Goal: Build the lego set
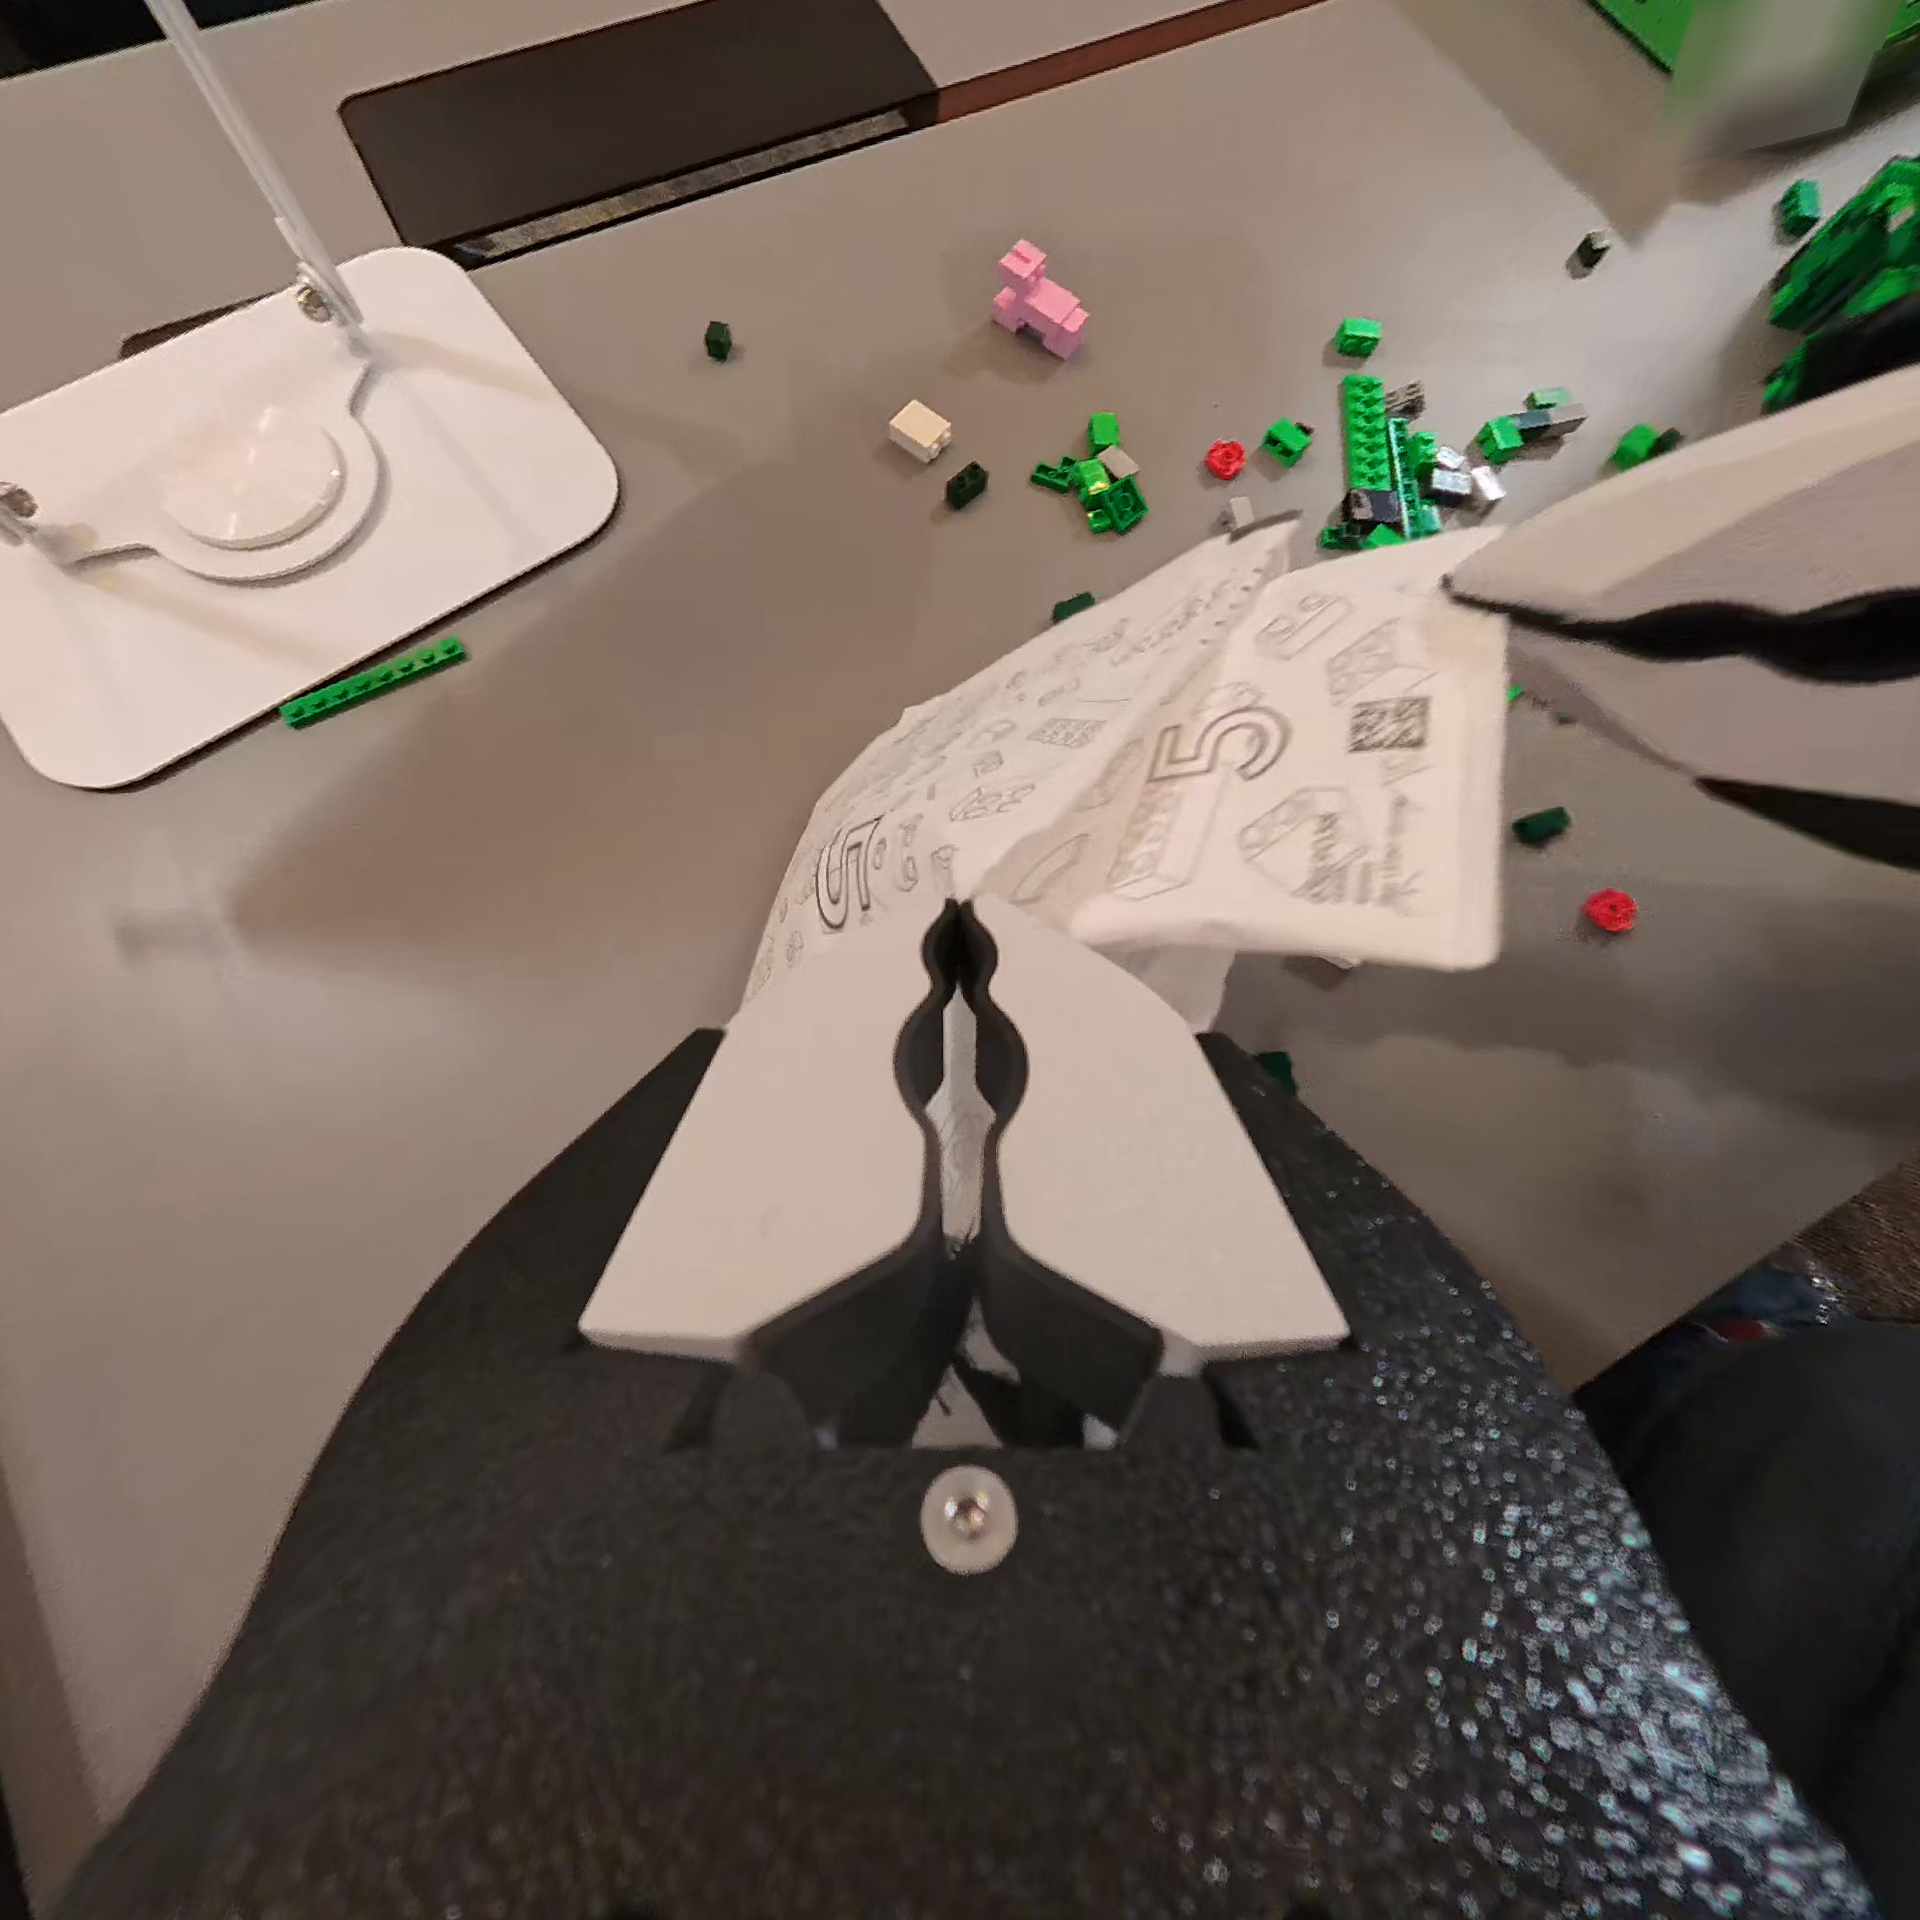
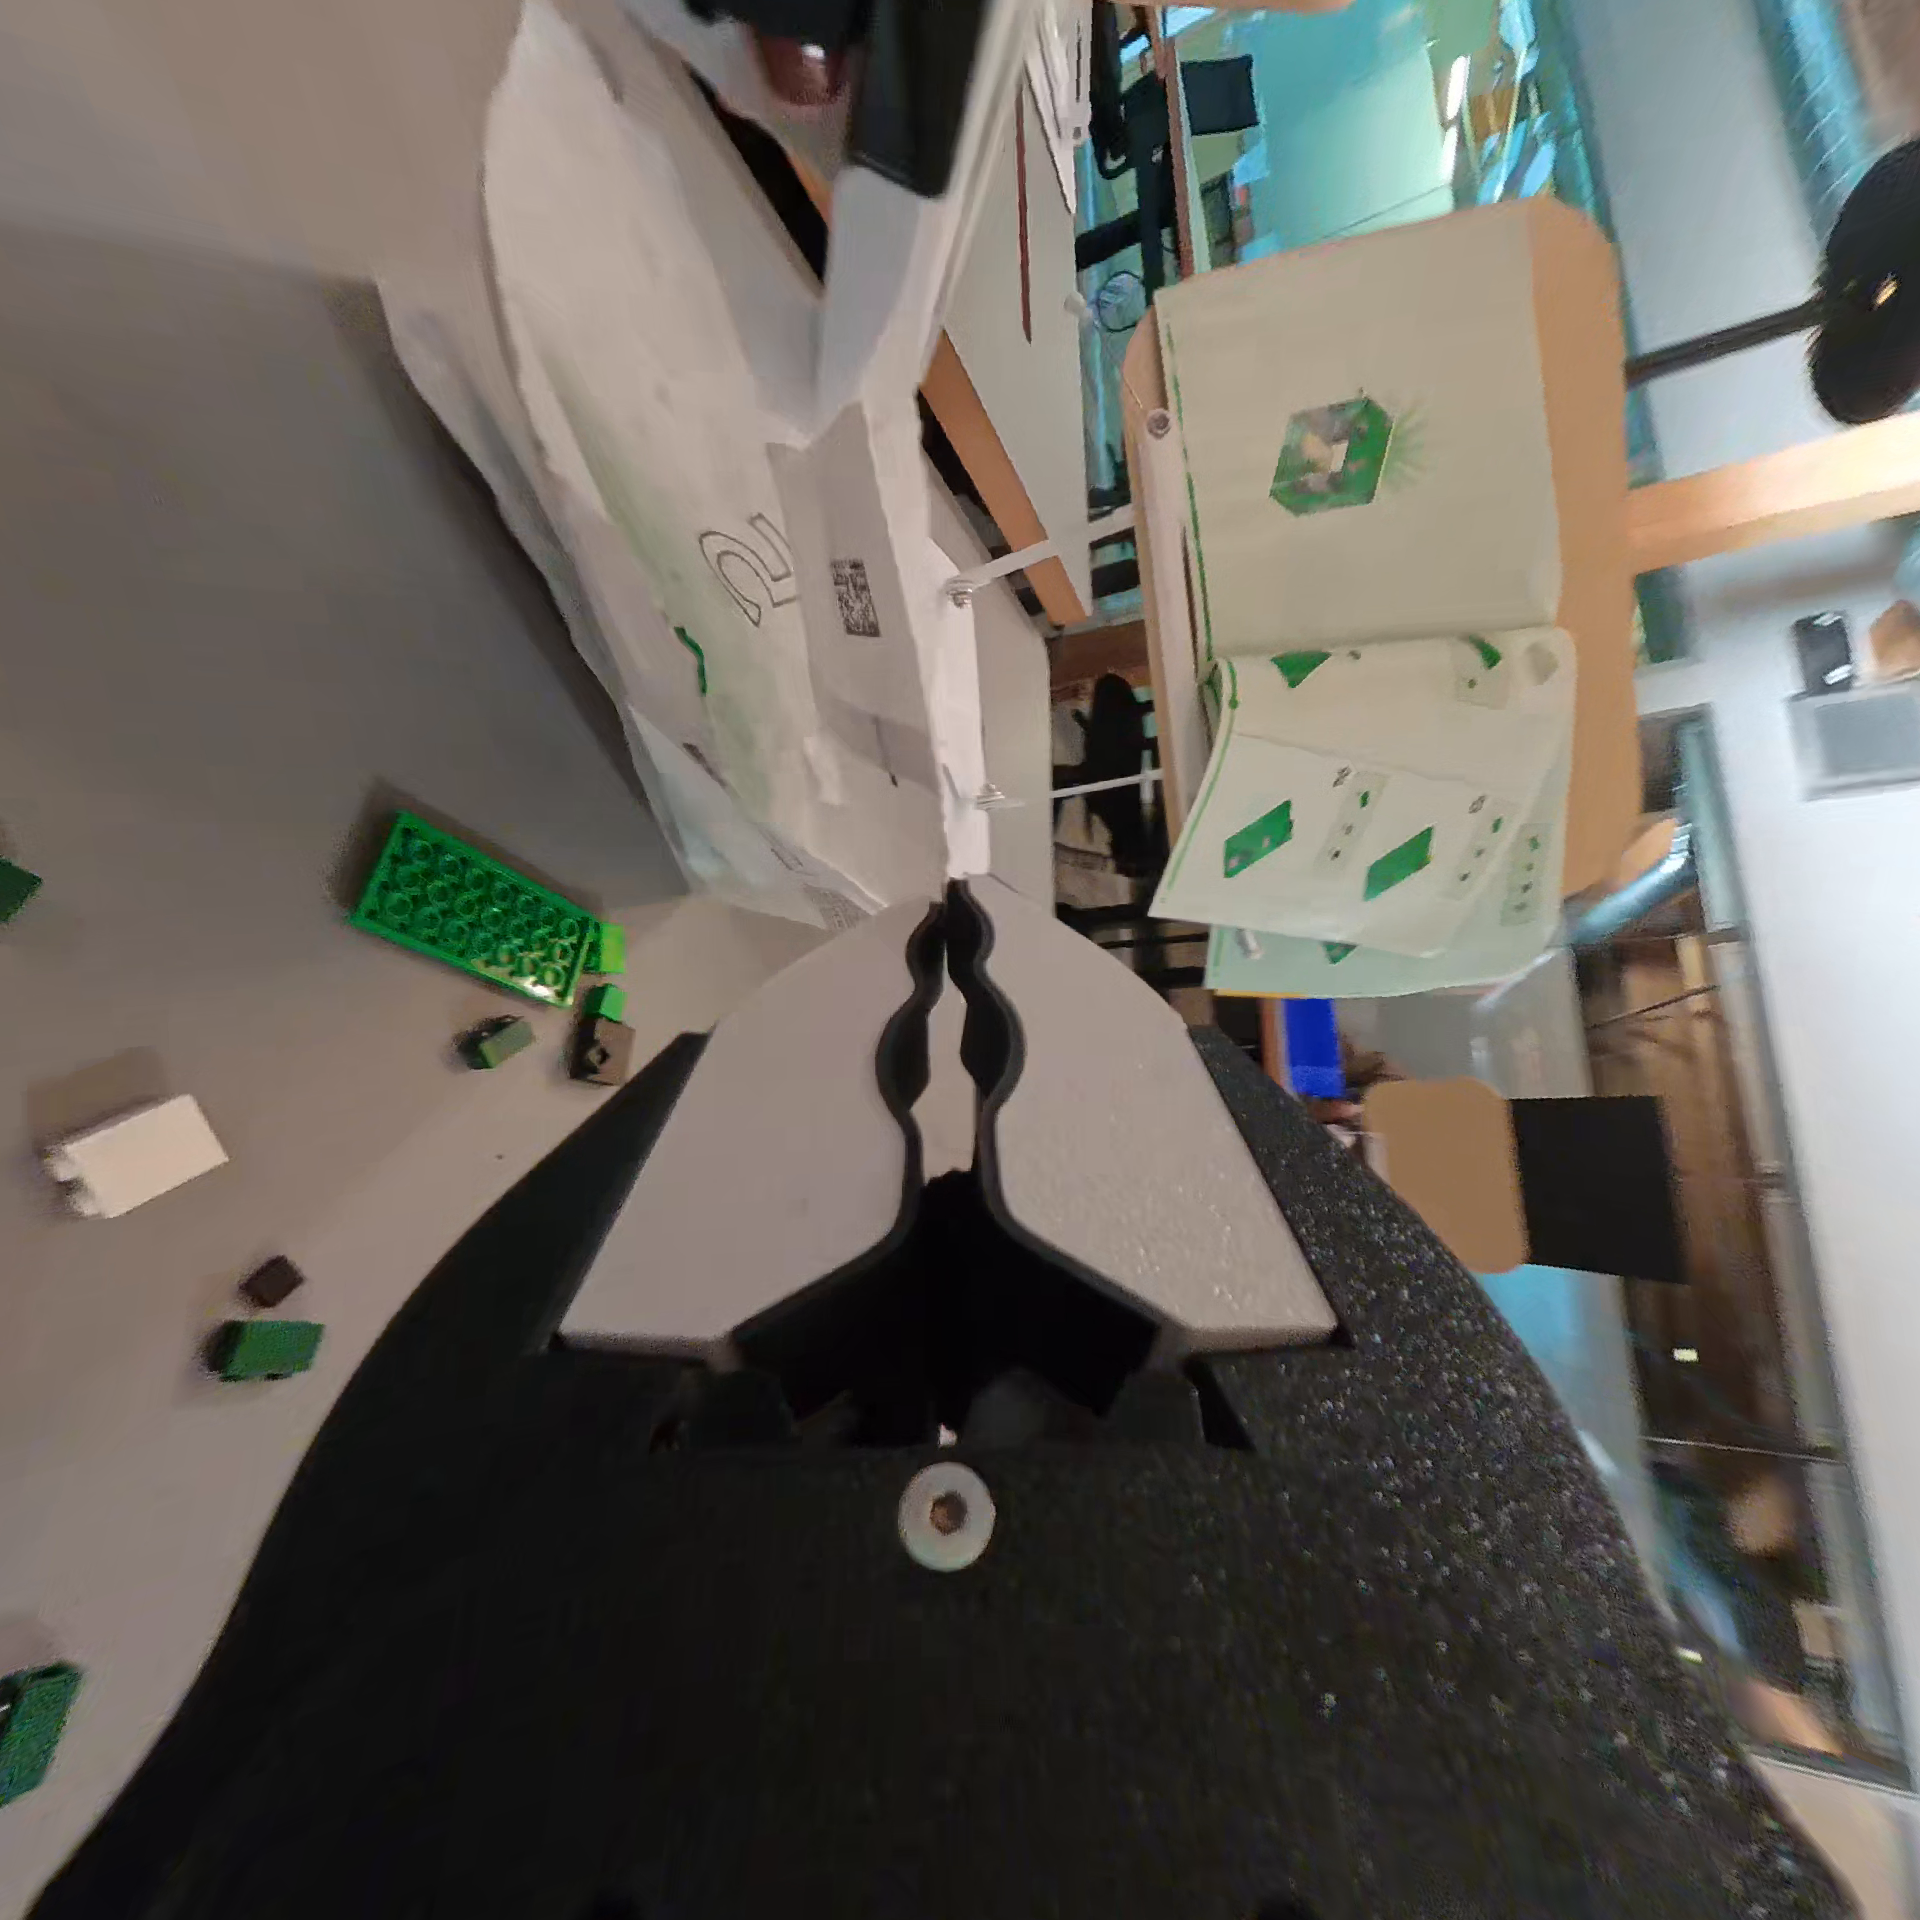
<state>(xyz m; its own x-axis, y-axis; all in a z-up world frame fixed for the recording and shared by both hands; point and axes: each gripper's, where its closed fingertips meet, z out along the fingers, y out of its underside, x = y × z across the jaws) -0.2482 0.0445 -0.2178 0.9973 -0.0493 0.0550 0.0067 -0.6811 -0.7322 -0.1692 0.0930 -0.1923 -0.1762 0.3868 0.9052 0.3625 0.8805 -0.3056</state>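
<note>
While the left gripper (image 1: 961, 914) pinches one edge of a white paper parts bag (image 1: 1195, 769), the right gripper (image 1: 1475, 597) clamps its far corner, likely to tear it open. Loose green bricks (image 1: 1371, 447) lie beyond.

From the right gripper (image 2: 954, 902), jaws closed on the bag (image 2: 883, 644); a green plate (image 2: 473, 920) lies left on the table.

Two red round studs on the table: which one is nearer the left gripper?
The red stud lying alone right of the paper bag; the other red stud sits farther off among green bricks.
</note>
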